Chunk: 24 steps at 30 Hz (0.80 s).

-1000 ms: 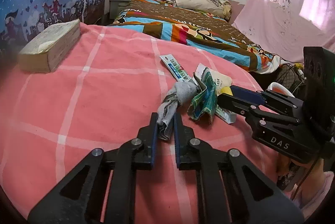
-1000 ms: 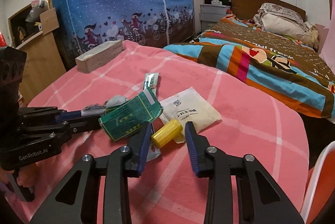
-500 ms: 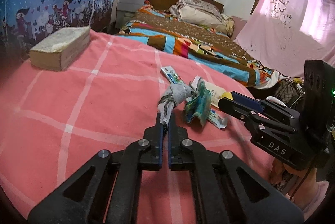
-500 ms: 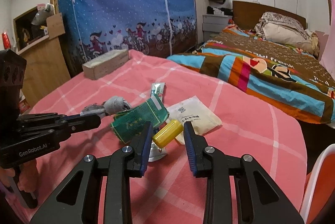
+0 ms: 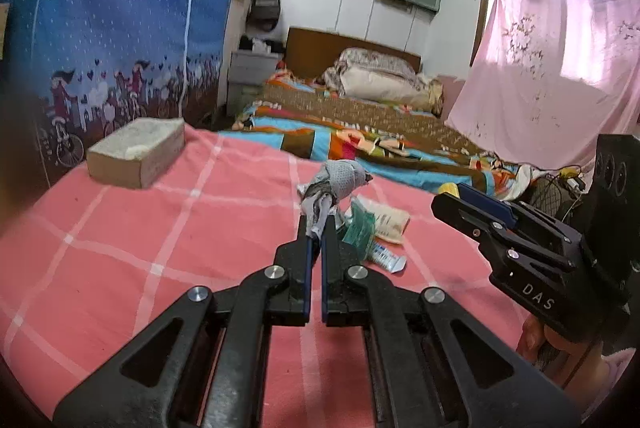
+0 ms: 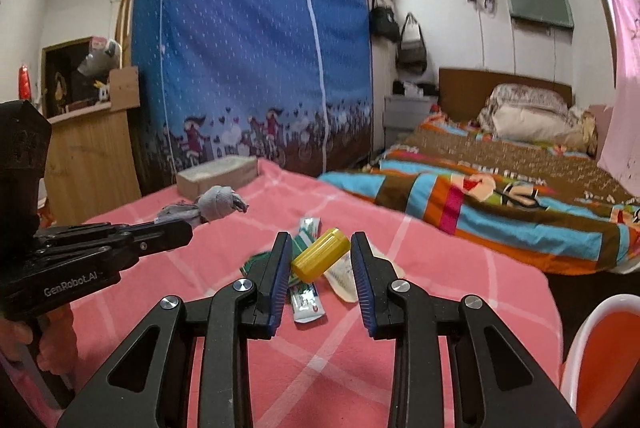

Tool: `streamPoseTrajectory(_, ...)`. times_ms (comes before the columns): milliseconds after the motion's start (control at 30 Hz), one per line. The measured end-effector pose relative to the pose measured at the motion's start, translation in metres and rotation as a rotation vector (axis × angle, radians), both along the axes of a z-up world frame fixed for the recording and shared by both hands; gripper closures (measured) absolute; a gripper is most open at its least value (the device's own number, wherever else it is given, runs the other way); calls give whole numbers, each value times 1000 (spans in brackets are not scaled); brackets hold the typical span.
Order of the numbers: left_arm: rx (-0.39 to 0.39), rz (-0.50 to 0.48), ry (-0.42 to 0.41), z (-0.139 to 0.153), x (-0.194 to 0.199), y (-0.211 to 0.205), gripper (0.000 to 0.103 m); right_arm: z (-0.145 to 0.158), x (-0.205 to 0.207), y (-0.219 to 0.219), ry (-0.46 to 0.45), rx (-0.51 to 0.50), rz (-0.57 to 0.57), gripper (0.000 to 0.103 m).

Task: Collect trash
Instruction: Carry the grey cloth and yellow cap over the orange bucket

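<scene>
the left gripper (image 5: 314, 228) is pinched tight on a crumpled grey rag (image 5: 334, 182), lifted clear of the pink checked counter (image 5: 120, 260). the right gripper (image 6: 320, 256) clamps a yellow cylinder (image 6: 320, 260) above the toothpaste tube (image 6: 306, 302), green wrapper (image 5: 360, 230) and white packet (image 5: 390, 222). beyond the rag sits a brick-like block (image 5: 136, 152).

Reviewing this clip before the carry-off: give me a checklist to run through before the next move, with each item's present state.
1. Left gripper shut on the grey crumpled wad: ok.
2. Wad lifted clear of the pink tablecloth: ok.
3. Right gripper clamped on the yellow cylinder: ok.
4. Cylinder clear of the toothpaste tube: ok.
5. Green wrapper, white sachet and tube left on the cloth: not ok, not yet collected.
6. Trash bin in sight: cannot tell.
</scene>
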<state>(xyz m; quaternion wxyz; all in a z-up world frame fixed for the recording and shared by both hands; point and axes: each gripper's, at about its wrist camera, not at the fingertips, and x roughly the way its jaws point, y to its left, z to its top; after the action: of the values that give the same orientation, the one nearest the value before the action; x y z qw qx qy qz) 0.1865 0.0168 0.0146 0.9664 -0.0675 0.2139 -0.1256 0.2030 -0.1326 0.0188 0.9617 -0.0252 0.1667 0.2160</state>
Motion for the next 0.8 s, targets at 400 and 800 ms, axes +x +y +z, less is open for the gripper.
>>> streamPoseTrajectory(400,46,-19,-216,22,-33,-31,96,19,-34,-23,-196,30,-73,75)
streamPoseTrajectory(800,46,-126,-336,44,-48,-89,96,43,-66,-76,-325,68,-206,75)
